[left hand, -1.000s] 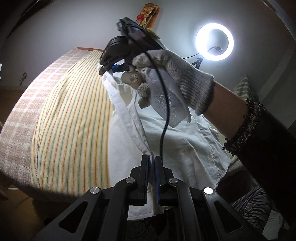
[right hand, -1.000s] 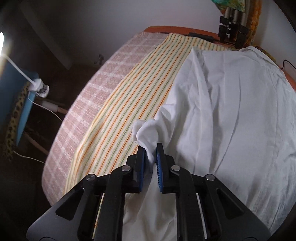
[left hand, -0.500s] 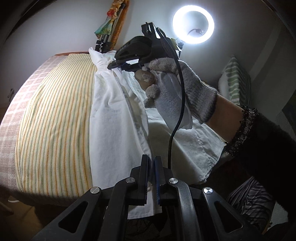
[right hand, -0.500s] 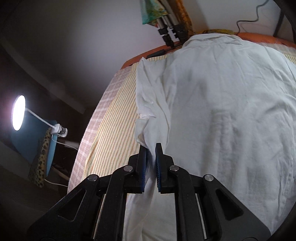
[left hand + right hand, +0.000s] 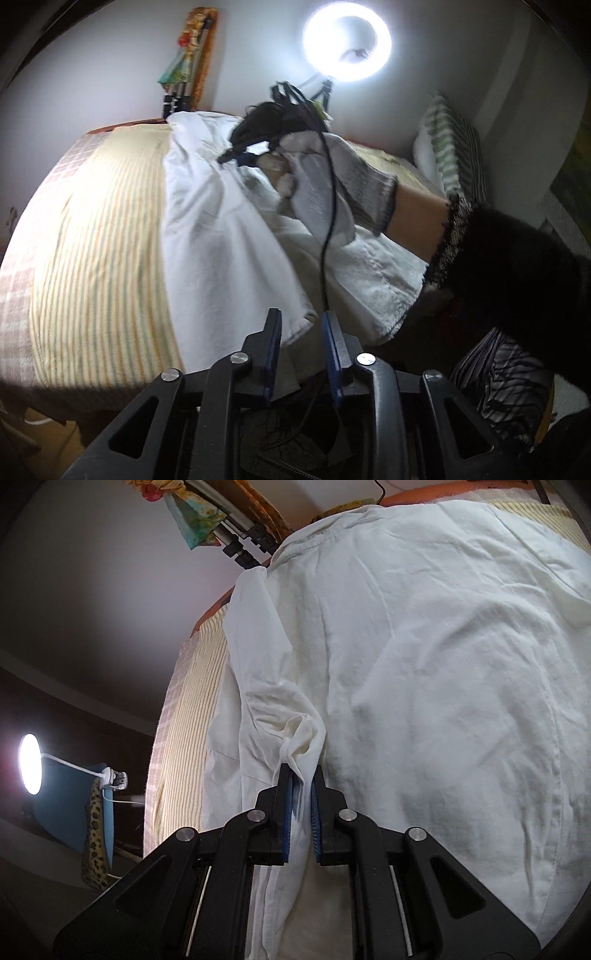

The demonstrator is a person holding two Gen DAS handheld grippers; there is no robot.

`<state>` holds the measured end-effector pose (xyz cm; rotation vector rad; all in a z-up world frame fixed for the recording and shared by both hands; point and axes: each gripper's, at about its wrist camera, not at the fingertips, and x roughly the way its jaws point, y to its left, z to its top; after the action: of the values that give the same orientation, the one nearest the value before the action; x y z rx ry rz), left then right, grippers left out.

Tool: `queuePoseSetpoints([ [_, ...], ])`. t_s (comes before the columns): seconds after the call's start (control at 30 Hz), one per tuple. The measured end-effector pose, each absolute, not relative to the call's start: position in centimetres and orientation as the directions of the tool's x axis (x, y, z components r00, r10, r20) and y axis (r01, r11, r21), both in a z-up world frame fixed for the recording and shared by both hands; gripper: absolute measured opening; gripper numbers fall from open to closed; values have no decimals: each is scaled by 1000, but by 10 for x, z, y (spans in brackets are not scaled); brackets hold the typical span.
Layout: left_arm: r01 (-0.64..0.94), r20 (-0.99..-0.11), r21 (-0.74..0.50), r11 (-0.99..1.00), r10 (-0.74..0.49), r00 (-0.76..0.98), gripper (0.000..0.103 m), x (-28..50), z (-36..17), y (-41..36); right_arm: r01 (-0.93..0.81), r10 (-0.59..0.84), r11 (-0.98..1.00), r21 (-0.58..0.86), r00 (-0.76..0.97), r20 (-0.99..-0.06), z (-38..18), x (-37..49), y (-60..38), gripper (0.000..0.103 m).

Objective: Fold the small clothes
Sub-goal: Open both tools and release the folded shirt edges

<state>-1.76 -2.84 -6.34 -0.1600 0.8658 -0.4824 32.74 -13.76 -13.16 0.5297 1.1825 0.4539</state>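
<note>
The white shirt (image 5: 424,686) lies spread over a striped cover (image 5: 107,243) on the bed, filling the centre and right of the right wrist view, its collar at the top beside a tripod (image 5: 240,546). At the lower centre of that view the right gripper (image 5: 301,779) is nearly closed on a bunched fold of the shirt – the cloth is pinched between its blue pads. In the left wrist view the left gripper (image 5: 301,325) sits at the bottom centre, and its jaws have just been opening: a corner of the shirt's hem lies between them, but the pads no longer press it. The gloved hand (image 5: 332,177) holds the other gripper at the upper centre, under a ring light (image 5: 347,40). A lamp (image 5: 29,764) glows at the left edge of the right wrist view.
</note>
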Motion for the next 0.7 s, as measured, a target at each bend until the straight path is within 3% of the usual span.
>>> queuePoseSetpoints([
  [0.1, 301, -684, -327, 896, -444, 579, 28, -18, -62, -13, -60, 555, 820, 569, 327, -765, -124, 326, -138, 11],
  [0.27, 196, -690, -340, 920, -386, 612, 31, -14, -67, 18, -116, 510, 855, 506, 363, -779, -102, 310, -147, 32],
  [0.43, 125, -714, -385, 915, -381, 587, 30, -6, -81, 32, -179, 511, 858, 481, 384, -769, -76, 283, -159, 32],
  [0.53, 134, -723, -360, 923, -367, 585, 30, -5, -83, 26, -211, 534, 845, 492, 393, -749, -58, 259, -173, 34],
  [0.63, 161, -729, -302, 940, -336, 596, 30, -2, -83, 14, -231, 532, 846, 481, 425, -732, -40, 235, -192, 47],
  [0.7, 180, -744, -262, 948, -317, 588, 29, 1, -91, 6, -232, 522, 852, 469, 452, -724, -32, 221, -208, 48],
])
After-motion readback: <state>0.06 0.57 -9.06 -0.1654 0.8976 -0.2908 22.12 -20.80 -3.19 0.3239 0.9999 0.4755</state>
